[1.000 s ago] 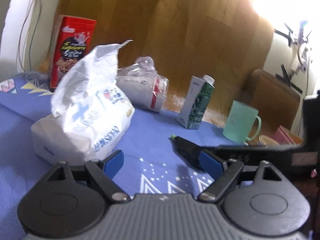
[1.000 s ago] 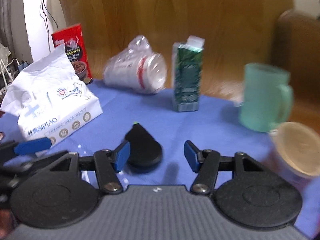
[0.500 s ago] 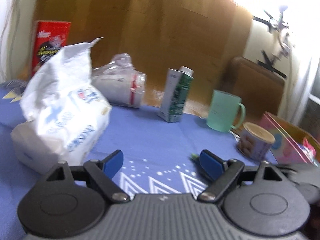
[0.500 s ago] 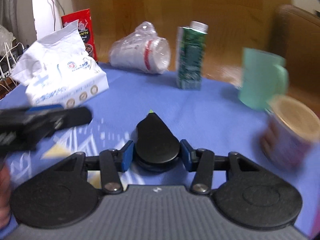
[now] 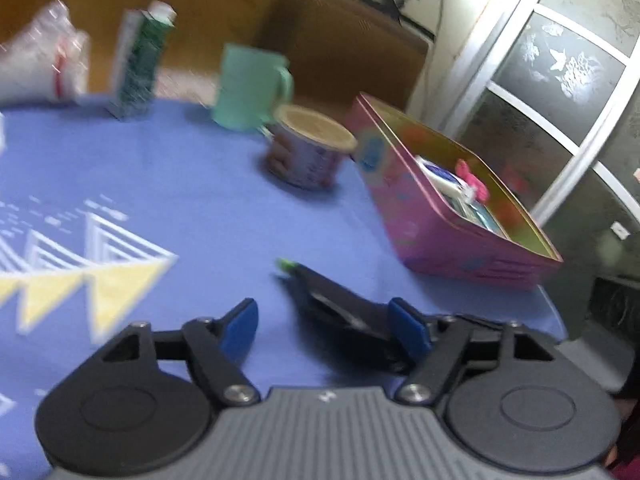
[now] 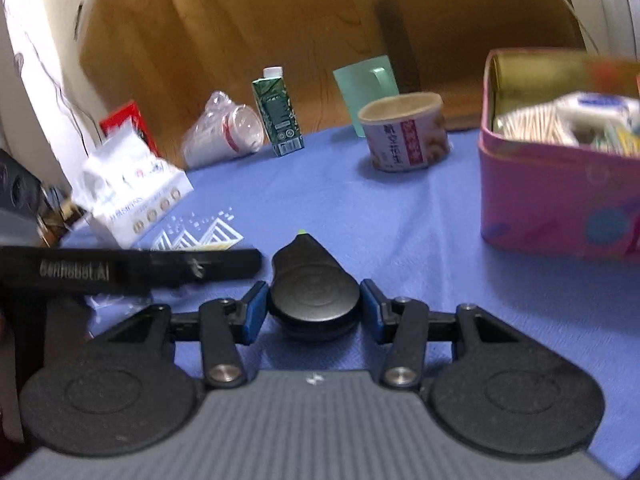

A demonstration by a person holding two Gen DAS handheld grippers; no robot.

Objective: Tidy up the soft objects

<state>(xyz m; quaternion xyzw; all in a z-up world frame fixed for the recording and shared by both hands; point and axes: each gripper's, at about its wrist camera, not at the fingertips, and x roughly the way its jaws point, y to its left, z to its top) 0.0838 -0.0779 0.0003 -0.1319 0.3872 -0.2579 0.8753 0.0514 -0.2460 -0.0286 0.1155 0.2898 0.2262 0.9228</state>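
Right tool (image 6: 314, 312) clenched on black pouch (image 6: 316, 292), likely for pink tin (image 6: 560, 200) ahead-right; left tool (image 5: 324, 324), jaws just narrowed, grips nothing.

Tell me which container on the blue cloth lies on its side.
The plastic-wrapped stack of cups lies on its side; the green carton, mint mug and can stand upright.

On the worktop (image 6: 360, 216) the tin box (image 6: 560, 200) sits at the right, the can (image 6: 404, 132) just left of it, the mug (image 6: 364, 80) behind the can. Further left stand the carton (image 6: 277, 112), the bagged cups (image 6: 224, 132) and the tissue pack (image 6: 132, 188).
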